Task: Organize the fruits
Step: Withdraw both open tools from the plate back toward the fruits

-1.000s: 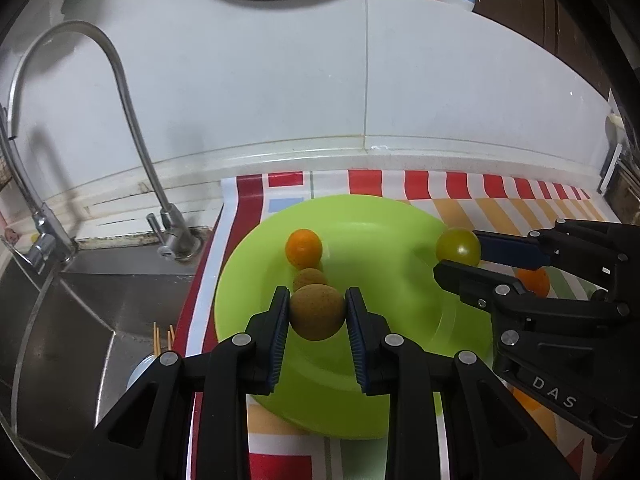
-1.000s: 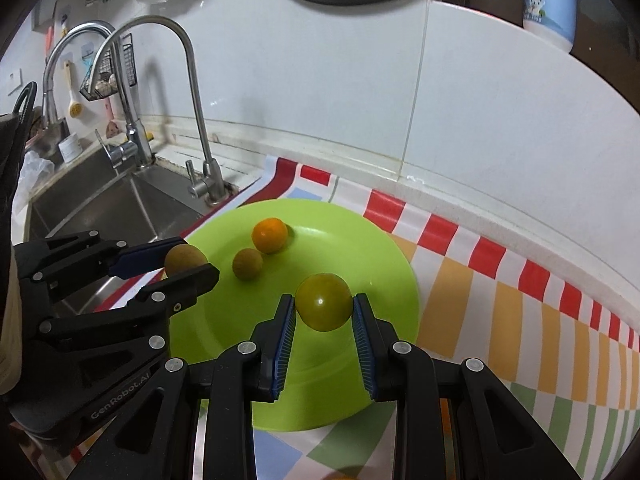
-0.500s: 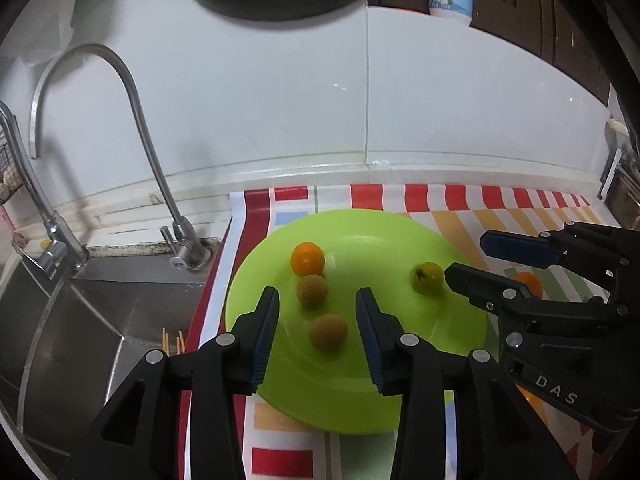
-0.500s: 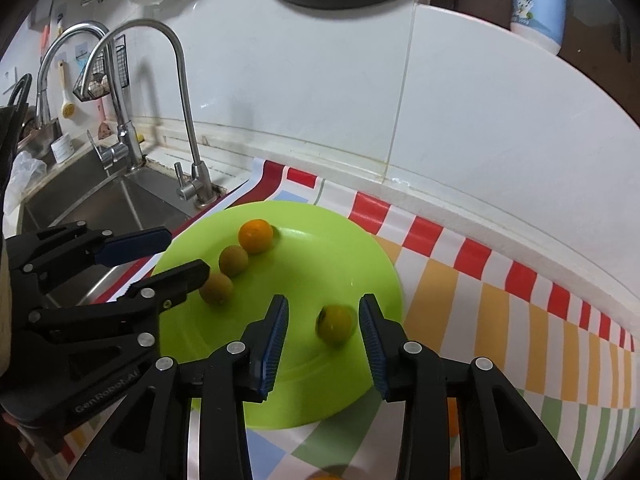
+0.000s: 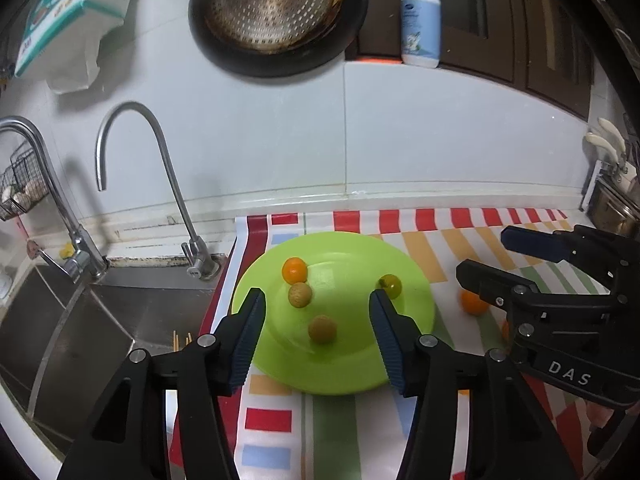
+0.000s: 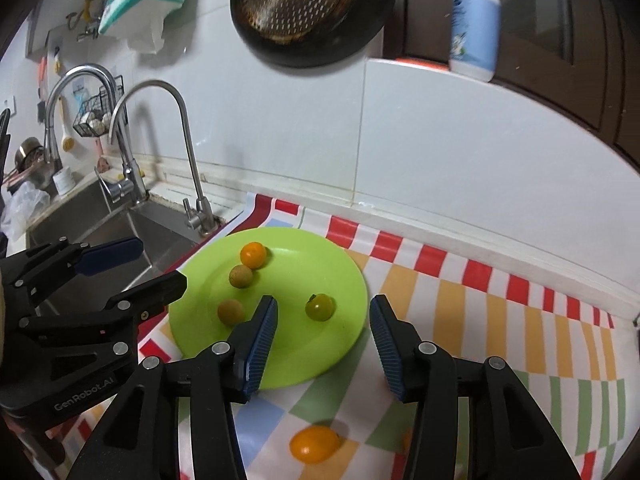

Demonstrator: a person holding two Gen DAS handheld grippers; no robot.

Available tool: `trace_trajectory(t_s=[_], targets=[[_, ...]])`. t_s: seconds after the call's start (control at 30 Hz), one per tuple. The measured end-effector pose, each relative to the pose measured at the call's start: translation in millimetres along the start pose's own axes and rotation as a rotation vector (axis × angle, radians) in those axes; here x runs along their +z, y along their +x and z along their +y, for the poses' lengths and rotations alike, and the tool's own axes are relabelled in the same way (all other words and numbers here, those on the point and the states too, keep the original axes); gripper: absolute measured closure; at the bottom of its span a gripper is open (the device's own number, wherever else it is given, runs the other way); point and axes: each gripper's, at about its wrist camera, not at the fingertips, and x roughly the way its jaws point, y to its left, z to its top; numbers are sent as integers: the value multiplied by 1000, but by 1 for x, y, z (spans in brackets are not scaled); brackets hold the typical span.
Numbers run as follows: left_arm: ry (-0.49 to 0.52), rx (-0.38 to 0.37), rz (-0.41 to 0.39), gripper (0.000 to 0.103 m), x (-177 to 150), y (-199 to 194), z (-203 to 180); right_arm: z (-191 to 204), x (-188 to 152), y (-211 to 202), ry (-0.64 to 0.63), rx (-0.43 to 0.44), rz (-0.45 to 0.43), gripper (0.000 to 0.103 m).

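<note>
Kitchen tabletop beside a steel sink (image 5: pixel 100 320), covered with a striped, checked cloth (image 6: pixel 500 320): a lime-green plate (image 6: pixel 320 356) sits at the cloth's left end, carrying four small fruits. An orange kumquat (image 6: pixel 253 255) lies at the far side, two tan longans (image 6: pixel 241 276) (image 6: pixel 231 311) run nearer along the left, and a yellow-green tomato (image 6: pixel 319 307) rests alone toward the right. The left gripper (image 5: pixel 317 322) hovers above the plate's near edge, jaws spread wide and holding nothing; the right gripper (image 6: pixel 323 330) hangs likewise, jaws apart and empty, with the tomato seen between its tips.

Fruit remains off the plate: one orange kumquat (image 6: pixel 314 443) lies on the cloth near the right gripper, with a sliver of another orange fruit partly hidden behind the gripper's right finger. The task appears to stand between deliveries, with four fruits plated and at least one to fetch. The next move likely calls for the right gripper to drop toward the near kumquat, straddle it with open jaws and close gently, since the round fruit could roll on the smooth cloth.
</note>
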Motion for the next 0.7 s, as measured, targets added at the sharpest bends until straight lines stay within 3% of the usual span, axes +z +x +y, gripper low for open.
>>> trace_trajectory(t_s=[0.7], targets=[[47,-58,-59,34,-11,-56,-50,-25,-38,-78,63,-61,-60,41]])
